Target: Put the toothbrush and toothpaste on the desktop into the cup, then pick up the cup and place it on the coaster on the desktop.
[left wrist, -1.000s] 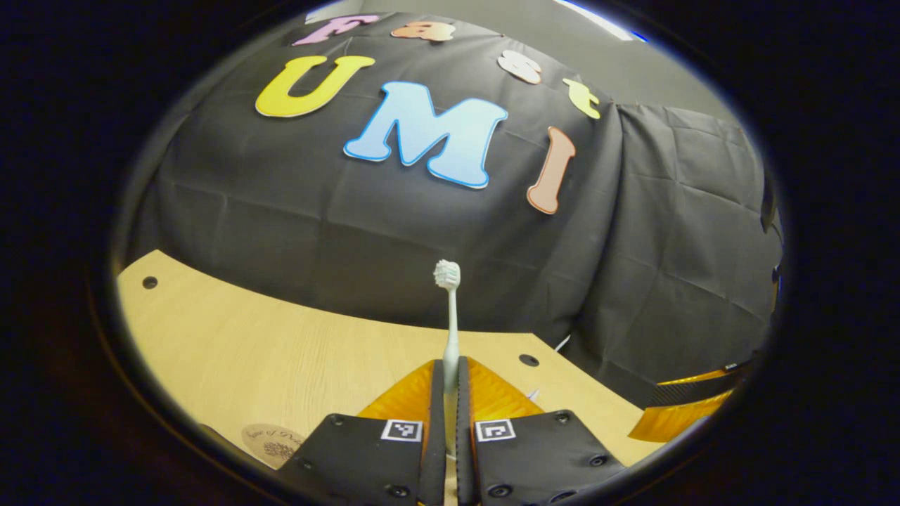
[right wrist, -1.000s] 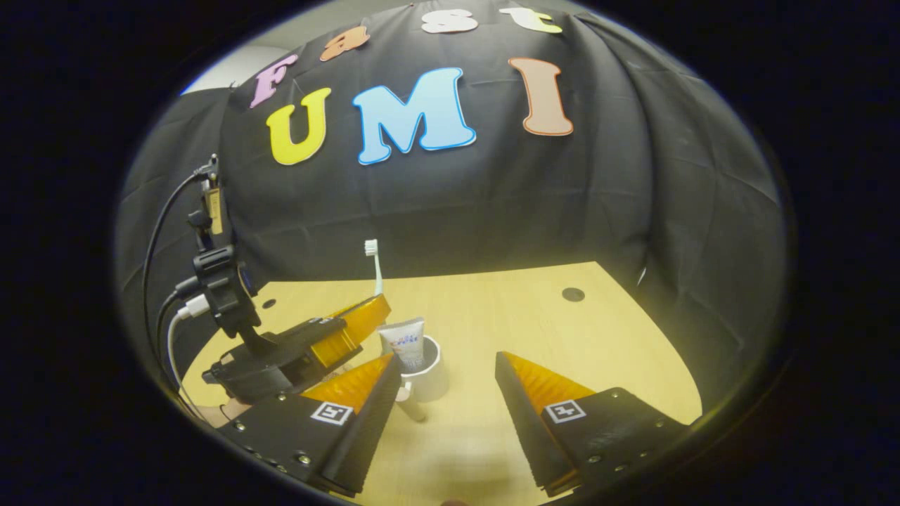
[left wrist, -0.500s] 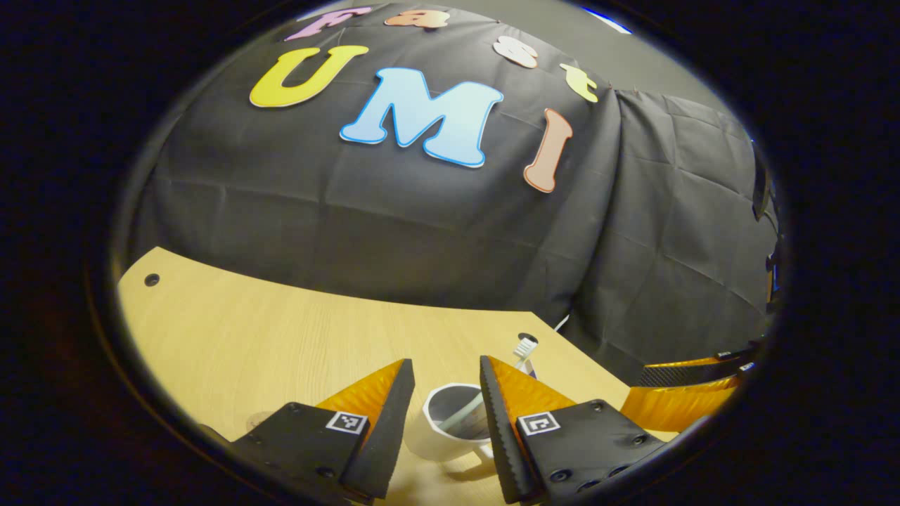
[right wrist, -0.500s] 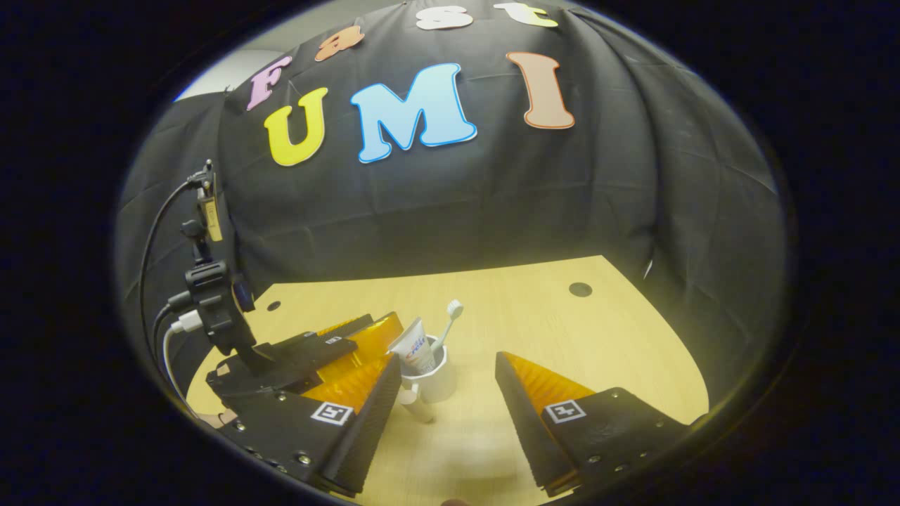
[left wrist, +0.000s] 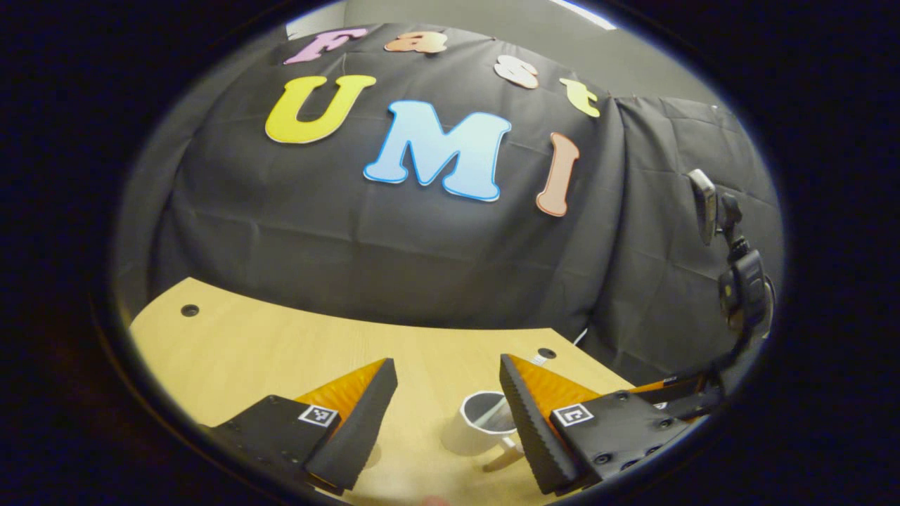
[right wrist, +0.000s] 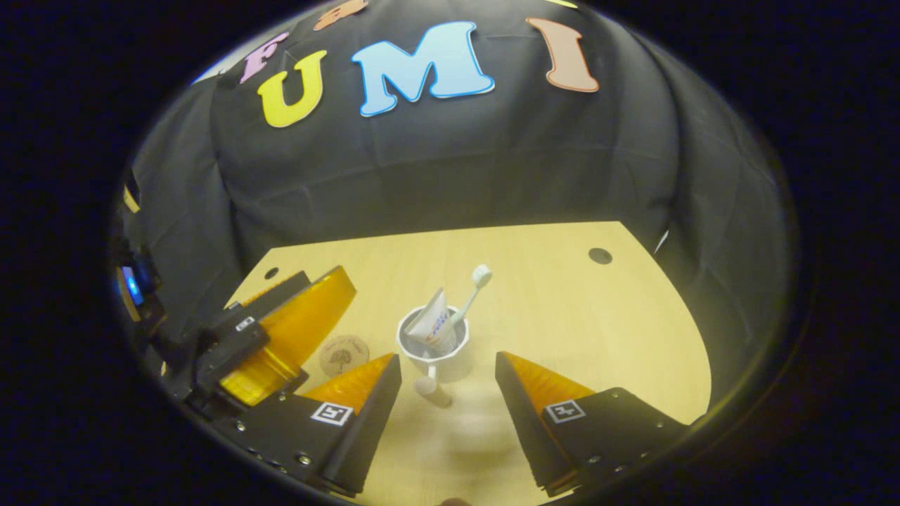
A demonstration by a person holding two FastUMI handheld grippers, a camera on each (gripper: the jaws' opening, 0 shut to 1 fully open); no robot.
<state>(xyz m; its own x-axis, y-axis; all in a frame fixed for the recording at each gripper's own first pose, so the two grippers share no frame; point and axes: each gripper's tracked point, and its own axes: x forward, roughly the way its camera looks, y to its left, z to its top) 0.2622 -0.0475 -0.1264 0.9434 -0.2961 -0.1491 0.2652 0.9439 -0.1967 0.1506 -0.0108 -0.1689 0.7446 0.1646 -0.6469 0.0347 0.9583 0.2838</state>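
Your right gripper (right wrist: 447,385) hangs low over the desk (right wrist: 562,309) with its fingers spread wide and nothing between them. Just ahead of the gap stands the white cup (right wrist: 436,351), upright, its handle turned back toward you. Inside it the toothpaste (right wrist: 430,325) leans to the left and the toothbrush (right wrist: 472,289) leans to the right, bristle head up and clear of the rim. The coaster (right wrist: 344,353) (a small round disc with a printed pattern) lies flat on the desk just left of the cup, apart from it, close to the tip of the right gripper's left finger. Your left gripper (right wrist: 281,337) shows at the left of the right gripper view, its orange fingers just beyond the coaster.

In the left gripper view, your left gripper (left wrist: 450,393) is also wide open and holds nothing. The cup (left wrist: 478,425) sits on the desk (left wrist: 267,351) between its fingers, nearer the right-hand one and partly hidden behind it; the cup's contents cannot be made out from here. At the right edge of that view the right gripper (left wrist: 675,397) and the mount above it come into sight.
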